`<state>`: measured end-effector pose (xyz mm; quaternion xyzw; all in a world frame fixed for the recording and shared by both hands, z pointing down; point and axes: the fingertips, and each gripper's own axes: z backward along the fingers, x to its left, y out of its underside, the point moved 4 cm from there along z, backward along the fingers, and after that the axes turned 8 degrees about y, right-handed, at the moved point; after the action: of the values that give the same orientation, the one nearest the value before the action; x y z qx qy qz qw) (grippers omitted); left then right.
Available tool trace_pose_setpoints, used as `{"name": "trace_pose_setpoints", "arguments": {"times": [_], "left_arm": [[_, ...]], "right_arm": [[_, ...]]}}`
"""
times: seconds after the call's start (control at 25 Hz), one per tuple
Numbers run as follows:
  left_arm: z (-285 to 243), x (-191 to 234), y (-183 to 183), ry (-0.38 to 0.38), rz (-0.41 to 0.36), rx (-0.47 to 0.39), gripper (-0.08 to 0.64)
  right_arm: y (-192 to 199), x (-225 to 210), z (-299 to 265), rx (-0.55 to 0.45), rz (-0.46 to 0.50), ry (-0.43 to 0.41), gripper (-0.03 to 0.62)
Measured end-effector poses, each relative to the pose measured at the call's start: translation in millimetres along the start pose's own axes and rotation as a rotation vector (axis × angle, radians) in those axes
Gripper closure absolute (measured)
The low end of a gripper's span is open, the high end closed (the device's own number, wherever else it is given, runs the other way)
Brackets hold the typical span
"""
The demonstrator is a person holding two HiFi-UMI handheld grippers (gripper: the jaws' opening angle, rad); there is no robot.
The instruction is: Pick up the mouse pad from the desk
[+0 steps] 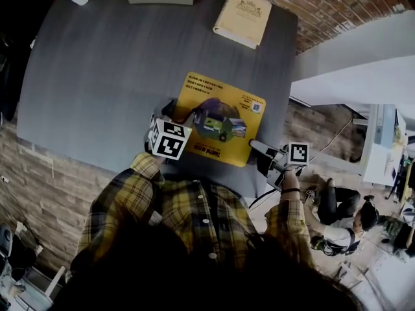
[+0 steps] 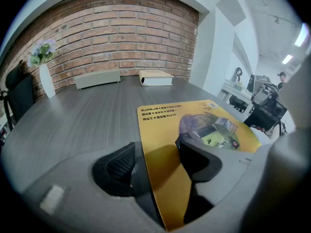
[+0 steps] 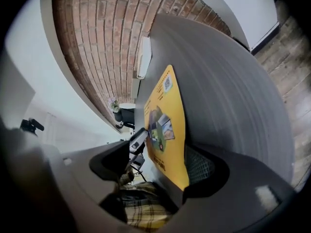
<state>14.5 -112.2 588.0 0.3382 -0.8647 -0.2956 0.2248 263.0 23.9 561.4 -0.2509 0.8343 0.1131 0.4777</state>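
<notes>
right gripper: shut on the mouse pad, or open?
Open: right gripper jaws straddle the mouse pad corner, one jaw well clear of it.

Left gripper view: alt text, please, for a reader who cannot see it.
The left gripper, jaws open, straddles the near corner of a yellow mouse pad on a grey desk. Behind, a book and a vase sit by a brick wall.

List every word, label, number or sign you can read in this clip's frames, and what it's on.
No text can be read here.
Mouse pad: lines of dark print, too small to read; a QR code in one corner.
Book: an emblem on the cover, too blurred to read.
Marker cubes: black-and-white square patterns, no words.
</notes>
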Motion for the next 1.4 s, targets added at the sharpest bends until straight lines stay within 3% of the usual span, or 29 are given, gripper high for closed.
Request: {"name": "trace_pose_setpoints", "arguments": {"times": [0.52,0.92,1.0,1.2,1.4], "left_arm": [[-0.5,-0.6,-0.9,0.008,-0.007,-0.004,0.261],[0.0,-1.4,-0.5,0.006,-0.002,-0.003,0.261],[0.0,-1.4,0.2,0.005,0.0,0.0,0.261],[0.5,-1.5,-0.4,0.003,-0.002,-0.004,0.261],[0.7,-1.9,0.4,0.002,0.0,-0.005,0.261]], "right_arm": [[-32.7,19.6,-33.9,-0.025,0.057,-0.148,0.279],[-37.9,37.3,-64.3,0.051,0.108,-0.15,0.324],[-38.0,34.1,-64.3,0.049,0.113,-0.133,0.359],[-39.5,18.1,-65.0,0.035,0.165,-0.008,0.575],[-39.6,15.9,-65.3,0.039,0.163,0.005,0.577]]}}
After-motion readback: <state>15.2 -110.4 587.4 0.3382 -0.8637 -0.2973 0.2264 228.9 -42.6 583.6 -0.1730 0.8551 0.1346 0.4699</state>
